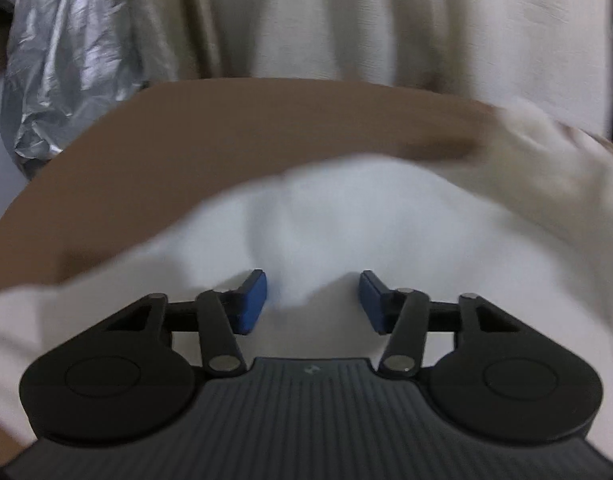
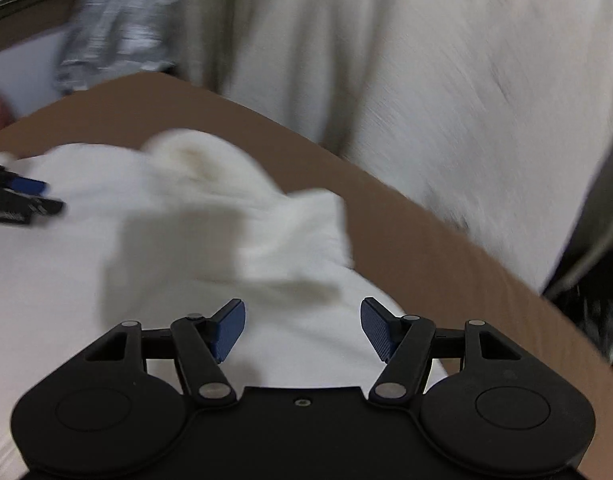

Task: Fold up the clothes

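Writing: you can read none; blur hides any label.
Left gripper [image 1: 312, 300]: your jaws gape, empty, over white garment [image 1: 346, 220].
Right gripper [image 2: 302, 326]: jaws wide, empty.
Surface [image 1: 226, 128]: brown.

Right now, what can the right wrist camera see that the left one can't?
Only the right view shows the other tool at its left edge, plus dark clutter far right. Only the left view shows its own tool, open over cloth. Both show the white cloth, brown table, silver bag and pale curtain.

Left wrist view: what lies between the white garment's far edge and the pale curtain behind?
Only a bare strip of brown tabletop separates the white garment from the pale curtain.
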`<state>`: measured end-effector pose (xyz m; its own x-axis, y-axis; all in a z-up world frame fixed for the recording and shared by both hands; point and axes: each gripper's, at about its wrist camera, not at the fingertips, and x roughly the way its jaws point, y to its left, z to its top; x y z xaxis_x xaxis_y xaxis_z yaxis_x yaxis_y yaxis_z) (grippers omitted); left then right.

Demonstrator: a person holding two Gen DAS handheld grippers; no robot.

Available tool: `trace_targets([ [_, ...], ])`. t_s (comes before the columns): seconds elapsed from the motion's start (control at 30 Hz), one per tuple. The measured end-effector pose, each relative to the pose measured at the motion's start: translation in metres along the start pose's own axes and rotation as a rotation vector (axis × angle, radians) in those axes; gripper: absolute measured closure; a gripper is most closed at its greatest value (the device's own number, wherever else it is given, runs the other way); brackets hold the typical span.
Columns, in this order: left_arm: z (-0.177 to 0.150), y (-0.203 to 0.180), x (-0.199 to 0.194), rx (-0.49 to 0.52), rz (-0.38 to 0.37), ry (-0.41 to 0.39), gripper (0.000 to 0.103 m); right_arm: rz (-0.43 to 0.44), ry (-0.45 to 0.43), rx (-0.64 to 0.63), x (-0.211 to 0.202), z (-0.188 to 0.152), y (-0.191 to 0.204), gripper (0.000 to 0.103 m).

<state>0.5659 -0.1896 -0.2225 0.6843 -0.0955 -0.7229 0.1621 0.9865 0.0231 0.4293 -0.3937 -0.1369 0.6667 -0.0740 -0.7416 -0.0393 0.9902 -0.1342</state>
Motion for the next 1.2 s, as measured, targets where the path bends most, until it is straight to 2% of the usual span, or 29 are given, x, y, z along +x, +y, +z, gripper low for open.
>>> trace_targets([
  [0.07,0.018,0.014,0.025,-0.018,0.01,0.036,0.058,0.03,-0.029,0.084,0.009,-0.001,-0.022,0.034],
  [0.13,0.035,0.011,0.033,0.012,0.05,0.055,0.058,0.082,-0.05,0.149,0.022,0.0,-0.037,0.034],
  [0.2,0.047,0.003,0.028,0.031,0.088,0.021,0.062,0.115,-0.047,0.193,0.04,0.004,-0.046,0.034],
  [0.23,0.05,0.0,0.02,0.021,0.057,-0.017,0.063,0.136,-0.033,0.216,0.05,0.006,-0.047,0.034],
  [0.33,0.044,-0.005,-0.009,-0.042,-0.133,-0.131,0.06,0.198,0.001,0.299,0.077,0.012,-0.05,0.034],
  [0.4,0.033,-0.019,-0.019,-0.014,-0.254,-0.139,0.06,0.231,0.009,0.37,0.092,0.01,-0.05,0.033],
  [0.47,0.025,-0.037,-0.023,0.048,-0.385,-0.103,0.06,0.254,0.018,0.438,0.108,0.007,-0.049,0.034],
  [0.53,0.017,-0.059,-0.024,0.101,-0.51,-0.064,0.06,0.233,0.012,0.446,0.113,0.007,-0.042,0.084],
  [0.63,0.011,-0.085,-0.019,0.107,-0.578,-0.064,0.06,0.159,-0.083,0.436,0.091,0.011,-0.035,0.087],
  [0.73,0.015,-0.118,0.008,0.116,-0.505,-0.008,0.06,0.085,-0.104,0.363,0.08,0.014,-0.021,0.087],
  [0.77,0.018,-0.127,0.019,0.108,-0.463,0.01,0.066,0.059,-0.083,0.327,0.082,0.014,-0.015,0.087],
  [0.83,0.026,-0.138,0.043,0.073,-0.383,0.046,0.068,0.025,-0.03,0.268,0.089,0.013,-0.005,0.087],
  [0.9,0.031,-0.145,0.056,0.045,-0.332,0.044,0.068,-0.001,0.033,0.203,0.096,0.009,0.004,0.086],
  [1.0,0.025,-0.166,0.058,0.132,-0.247,0.014,0.068,-0.011,0.05,0.187,0.089,0.006,0.007,0.084],
  [1.1,0.023,-0.168,0.056,0.149,-0.237,0.006,0.069,-0.031,0.028,0.19,0.075,0.004,0.001,0.061],
  [1.2,0.032,-0.146,0.057,0.056,-0.308,0.026,0.069,-0.041,-0.097,0.227,0.047,0.0,-0.004,0.061],
])
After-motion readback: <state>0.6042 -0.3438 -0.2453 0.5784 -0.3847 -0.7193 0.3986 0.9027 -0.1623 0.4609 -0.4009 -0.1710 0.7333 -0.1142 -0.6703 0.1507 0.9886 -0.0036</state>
